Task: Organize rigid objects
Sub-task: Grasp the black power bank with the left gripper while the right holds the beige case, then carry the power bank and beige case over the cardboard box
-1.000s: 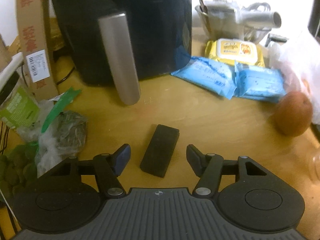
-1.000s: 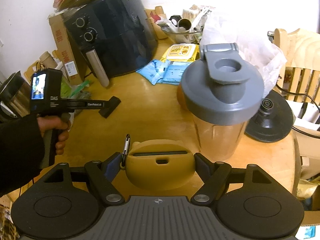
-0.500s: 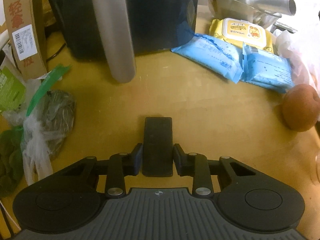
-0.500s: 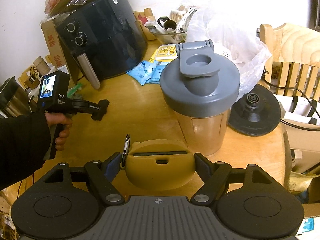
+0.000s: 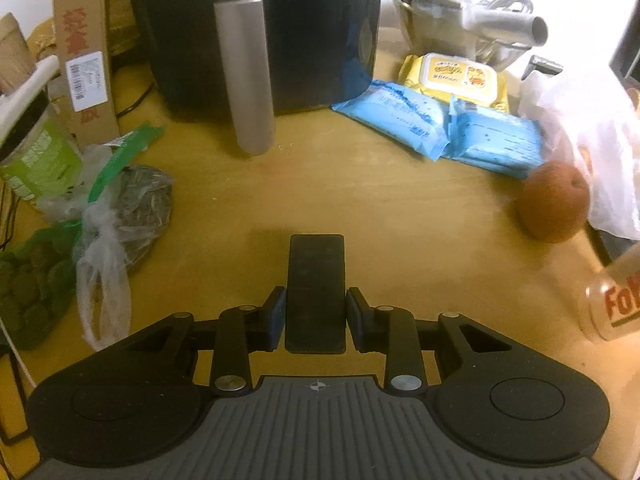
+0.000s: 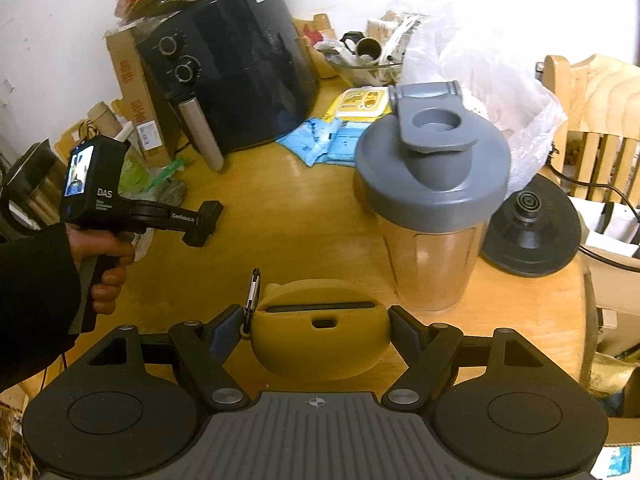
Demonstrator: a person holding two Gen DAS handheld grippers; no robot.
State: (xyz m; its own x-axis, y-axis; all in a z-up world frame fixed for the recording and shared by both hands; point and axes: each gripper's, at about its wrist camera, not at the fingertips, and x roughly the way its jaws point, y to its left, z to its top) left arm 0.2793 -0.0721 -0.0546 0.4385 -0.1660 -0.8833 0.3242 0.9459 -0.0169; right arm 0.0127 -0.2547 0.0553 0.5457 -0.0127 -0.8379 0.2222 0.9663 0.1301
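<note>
A flat black rectangular block [image 5: 316, 280] sits lengthways between the pads of my left gripper [image 5: 316, 322], which is shut on its near end just above the wooden table [image 5: 360, 208]. The right wrist view shows that same left gripper [image 6: 200, 222] in a person's hand [image 6: 102, 256], with the block [image 6: 206, 216] at its tip. My right gripper [image 6: 320, 332] is shut on a rounded yellow case [image 6: 320, 344] with a metal clip [image 6: 252, 288] on its left side. A clear shaker bottle [image 6: 432, 240] with a grey lid stands just beyond it.
A black air fryer [image 5: 256, 32] with a steel handle stands at the back, a cardboard box [image 5: 82, 40] to its left. Blue packets [image 5: 436, 128], a yellow wipes pack [image 5: 456, 74], a brown fruit [image 5: 554, 202] and bagged greens [image 5: 120, 208] ring the middle. A black round base [image 6: 532, 224] lies right.
My left gripper has closed on the black block, straightened it between the pads and raised it a little off the table. The right gripper keeps its hold on the yellow case.
</note>
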